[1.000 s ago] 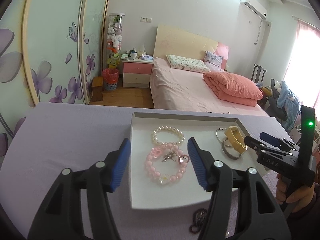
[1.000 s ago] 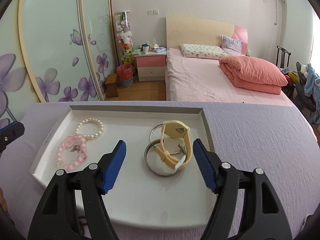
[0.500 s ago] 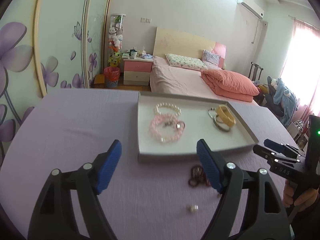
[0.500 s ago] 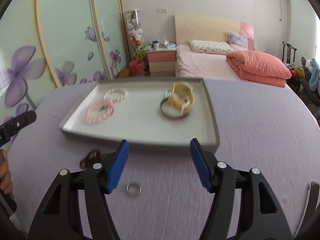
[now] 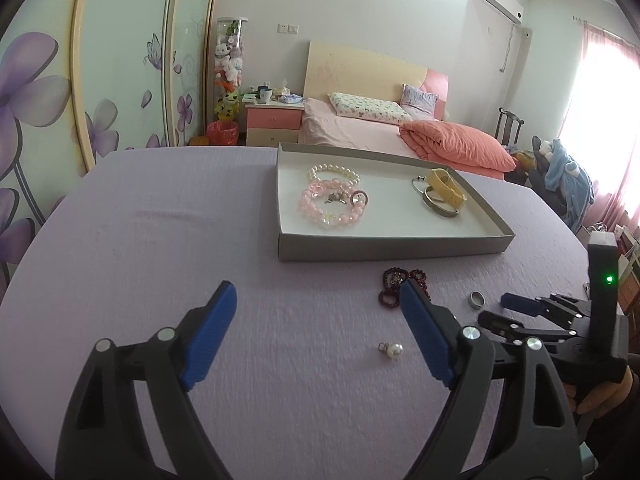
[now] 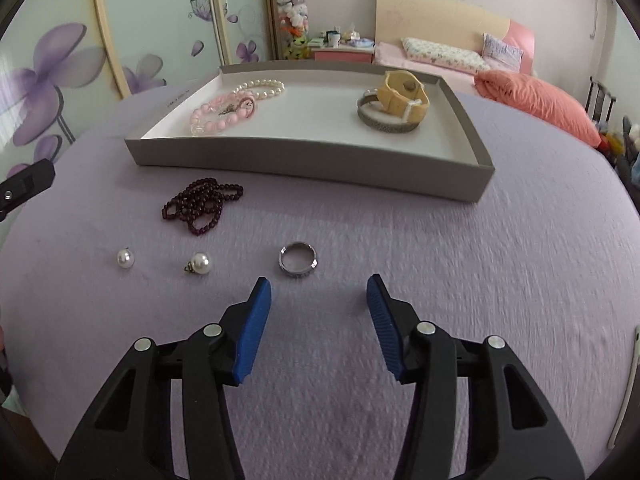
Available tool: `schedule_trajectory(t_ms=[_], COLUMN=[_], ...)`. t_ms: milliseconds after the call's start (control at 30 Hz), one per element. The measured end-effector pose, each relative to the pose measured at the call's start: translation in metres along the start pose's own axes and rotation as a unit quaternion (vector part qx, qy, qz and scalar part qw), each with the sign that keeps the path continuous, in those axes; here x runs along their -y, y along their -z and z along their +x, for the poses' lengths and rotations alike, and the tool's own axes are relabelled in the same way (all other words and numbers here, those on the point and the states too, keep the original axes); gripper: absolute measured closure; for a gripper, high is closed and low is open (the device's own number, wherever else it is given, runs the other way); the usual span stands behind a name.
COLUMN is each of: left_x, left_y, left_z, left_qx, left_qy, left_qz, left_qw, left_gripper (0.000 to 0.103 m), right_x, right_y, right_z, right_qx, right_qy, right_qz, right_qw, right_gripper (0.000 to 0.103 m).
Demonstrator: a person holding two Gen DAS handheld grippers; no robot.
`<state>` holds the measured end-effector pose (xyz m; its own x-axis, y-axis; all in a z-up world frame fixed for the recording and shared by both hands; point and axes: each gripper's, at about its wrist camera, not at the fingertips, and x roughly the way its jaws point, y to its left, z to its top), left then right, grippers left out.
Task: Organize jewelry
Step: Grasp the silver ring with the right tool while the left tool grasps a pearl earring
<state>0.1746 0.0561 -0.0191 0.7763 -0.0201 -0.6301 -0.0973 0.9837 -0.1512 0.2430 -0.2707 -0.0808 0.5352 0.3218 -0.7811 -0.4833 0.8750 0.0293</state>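
Both tongs have pulled back from over the shallow grey cardboard tray (image 6: 308, 152) and now hang low over the desk with the purple cloth (image 6: 500, 260) in front of it. The left tongs (image 5: 318, 334) are opening wide with nothing between them. The right tongs (image 6: 319, 320) are closing, also with nothing between them; the small silver ring (image 6: 298, 265) lies on the cloth just past their tips.

Two round white pearl earrings (image 6: 202, 264) and a dark red bead bracelet (image 6: 202, 204) wait on the cloth too. Inside the tray sit pink and white bead bracelets (image 6: 224, 114), a yellow watch (image 6: 402, 98) and a metal bangle.

The ring is flat and smooth. If the tongs close too early or land a bit off, I think it could skid away or flip. The pearls are round and could roll if bumped.
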Motion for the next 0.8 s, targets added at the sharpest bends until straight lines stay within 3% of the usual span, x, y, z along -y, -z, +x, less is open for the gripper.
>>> schedule_trajectory(t_ms=[200,467,567,800], left_x=[-0.001,0.0,0.003,0.014], left_y=[0.004,0.006,0.007,0.015], left_z=[0.0,0.001,0.002,0.006], left_qx=[-0.004,-0.011,-0.013,-0.028], left_qy=[0.002,0.003,0.004,0.013], left_qz=[-0.002,0.001,0.003,0.019], left_qw=[1.0,0.9999,0.9999,0.9994], left_gripper=[0.019,0.019,0.019,0.019], right_x=[-0.008,-0.009,-0.01,0.002], right_y=[-0.008,-0.007,-0.008,-0.008], right_z=[0.007,0.005,0.005,-0.001], right_qx=[-0.001,0.001,0.003,-0.001], right_qy=[-0.001,-0.002,-0.009,0.004], right_qz=[-0.006,-0.005,-0.013,0.01], right_qw=[1.0,1.0,1.0,1.0], right_gripper=[0.064,0.065,0.081,0.081])
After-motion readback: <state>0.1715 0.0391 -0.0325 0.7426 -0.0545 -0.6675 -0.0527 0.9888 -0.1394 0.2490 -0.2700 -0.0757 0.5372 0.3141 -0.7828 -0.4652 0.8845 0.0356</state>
